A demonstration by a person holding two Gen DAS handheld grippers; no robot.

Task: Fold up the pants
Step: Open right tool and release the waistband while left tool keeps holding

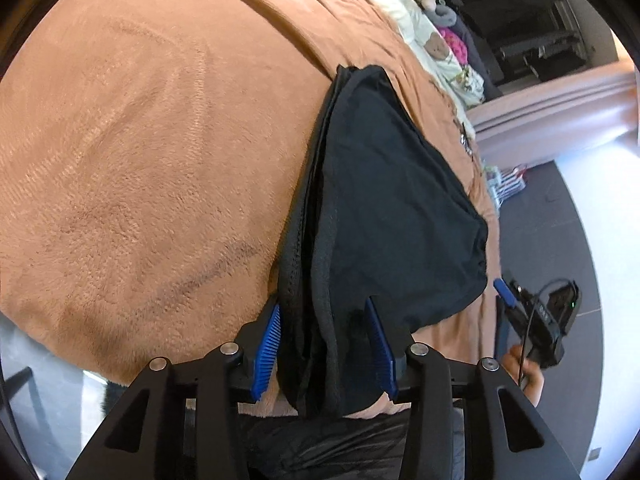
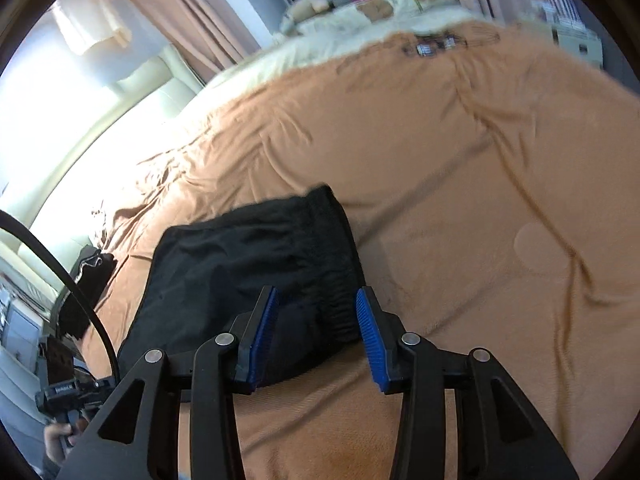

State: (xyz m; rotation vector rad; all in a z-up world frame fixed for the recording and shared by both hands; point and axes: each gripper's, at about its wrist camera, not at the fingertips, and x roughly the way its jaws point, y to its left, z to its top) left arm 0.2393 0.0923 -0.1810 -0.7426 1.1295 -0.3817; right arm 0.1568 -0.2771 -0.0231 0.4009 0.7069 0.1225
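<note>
**Pants lie folded near the bed's edge, both sets of jaws parted**

Pants [image 1: 384, 200], black and folded into a compact stack, lie on the tan blanket [image 1: 140, 160] of the bed, close to its near edge. In the left wrist view, the left gripper [image 1: 326, 344] reaches over that edge with its jaws partly open. The near end of the stack, with its layered hems, sits between the two blue pads [image 1: 266, 350]; the left pad stands just beside the cloth, and the right pad lies over the dark fabric, though whether it touches is not clear. Nothing is clamped. At the lower right of this view, beyond the bed's side edge, the right gripper [image 1: 506, 292] appears with a hand [image 1: 524, 376] on its handle.

In the right wrist view, which is slightly blurred, the right gripper [image 2: 316, 336] also has its jaws partly open and empty. The pants [image 2: 248, 256] lie ahead of them, the near corner of the stack showing in the gap between the pads without being pinched. The ribbed waistband [image 2: 340, 264] forms the stack's right end. Toward the bed's far end lie pale bedding and soft toys [image 2: 316, 4]. At the lower left the other gripper's handle is held by a hand [image 2: 58, 436].
</note>
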